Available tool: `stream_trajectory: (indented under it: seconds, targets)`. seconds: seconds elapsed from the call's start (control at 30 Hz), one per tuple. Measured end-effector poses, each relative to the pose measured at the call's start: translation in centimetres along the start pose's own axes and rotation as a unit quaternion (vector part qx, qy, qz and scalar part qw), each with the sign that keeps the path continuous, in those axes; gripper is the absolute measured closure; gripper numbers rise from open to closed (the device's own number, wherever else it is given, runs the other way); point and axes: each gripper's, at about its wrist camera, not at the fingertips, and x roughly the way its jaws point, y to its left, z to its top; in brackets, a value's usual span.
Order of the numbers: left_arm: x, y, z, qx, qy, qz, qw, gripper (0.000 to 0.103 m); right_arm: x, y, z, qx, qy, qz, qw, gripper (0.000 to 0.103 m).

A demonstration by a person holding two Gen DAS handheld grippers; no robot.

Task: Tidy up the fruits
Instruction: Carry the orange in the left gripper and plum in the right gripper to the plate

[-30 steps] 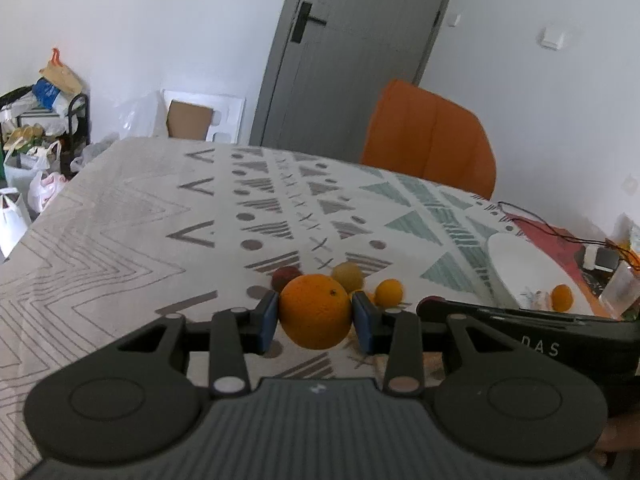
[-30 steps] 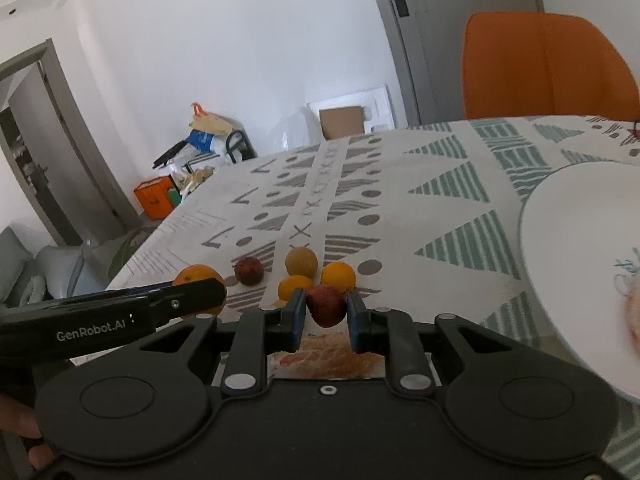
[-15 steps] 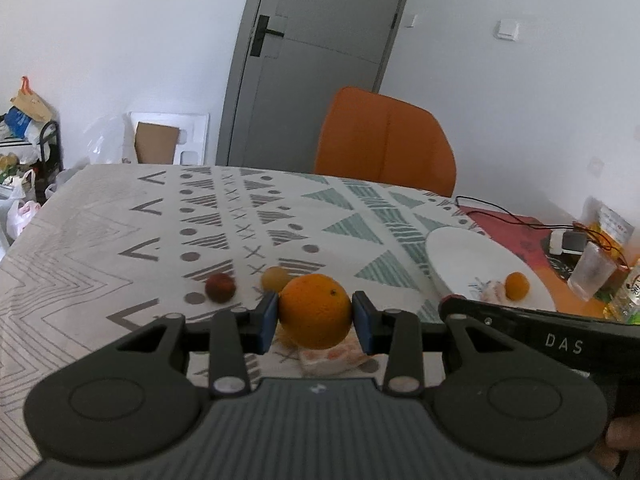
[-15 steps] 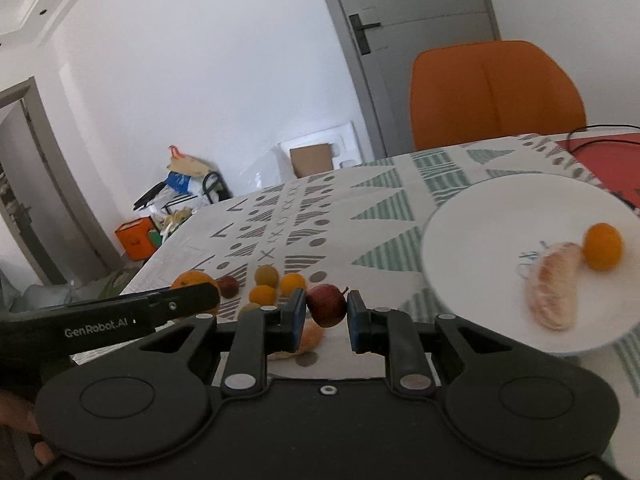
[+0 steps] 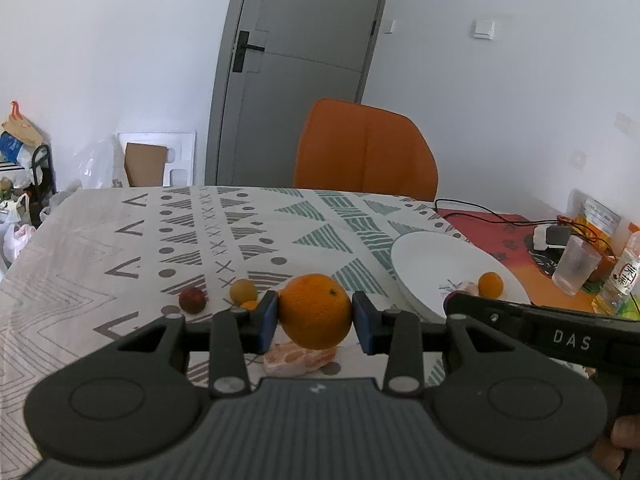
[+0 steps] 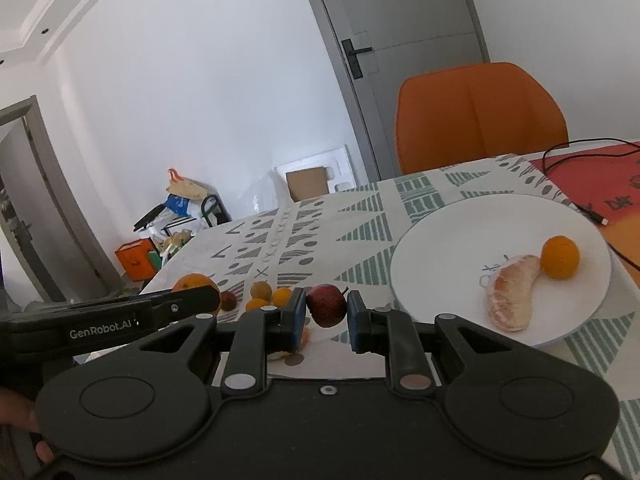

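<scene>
Beside the white plate | left gripper is gripping the orange; right gripper is clasping the small red fruit | step: carrying both plateward; next: setting each onto bare plate, then releasing

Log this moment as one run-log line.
left gripper: shut on orange | right gripper: shut on red fruit | white plate: two fruits

My left gripper was matte black plastic, with blue pads on its two fingers, a silver rivet on each finger link, two round discs on its wings and a ribbed grey centre panel. My right gripper had the same black build, blue pads and silver rivets, with one small screw at mid-body. The right one's side read "DAS" in white; the left one's read "GenRobot.AI". Bare skin of my hands showed at the frame edges.
</scene>
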Motion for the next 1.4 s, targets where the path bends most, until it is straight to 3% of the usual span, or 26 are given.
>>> stream_trajectory:
  seconds: [0.53, 1.17, 1.23, 1.3, 1.4]
  targets:
    - [1.5, -3.3, 0.2, 0.023, 0.006, -0.013, 0.9996, 0.064, -1.6, -3.8, -0.3, 0.030, -0.011, -0.025, 0.999, 0.083]
    - [6.5, -5.9, 0.3, 0.048, 0.040, -0.031, 0.9975, 0.064, -0.3, -8.4, -1.1, 0.075, 0.003, -0.052, 0.996, 0.083]
    - [7.0, -6.1, 0.3, 0.051, 0.044, -0.033, 0.9972, 0.064, 0.0, -8.6, -1.2, 0.078, 0.007, -0.050, 0.996, 0.081]
    - [7.5, -6.3, 0.3, 0.053, 0.047, -0.035, 0.9969, 0.064, 0.0, -9.0, -1.2, 0.084, 0.001, -0.049, 0.995, 0.071]
    - [8.1, -6.8, 0.4, 0.059, 0.051, -0.038, 0.9962, 0.064, -0.3, -9.7, -1.1, 0.091, -0.001, -0.054, 0.994, 0.070]
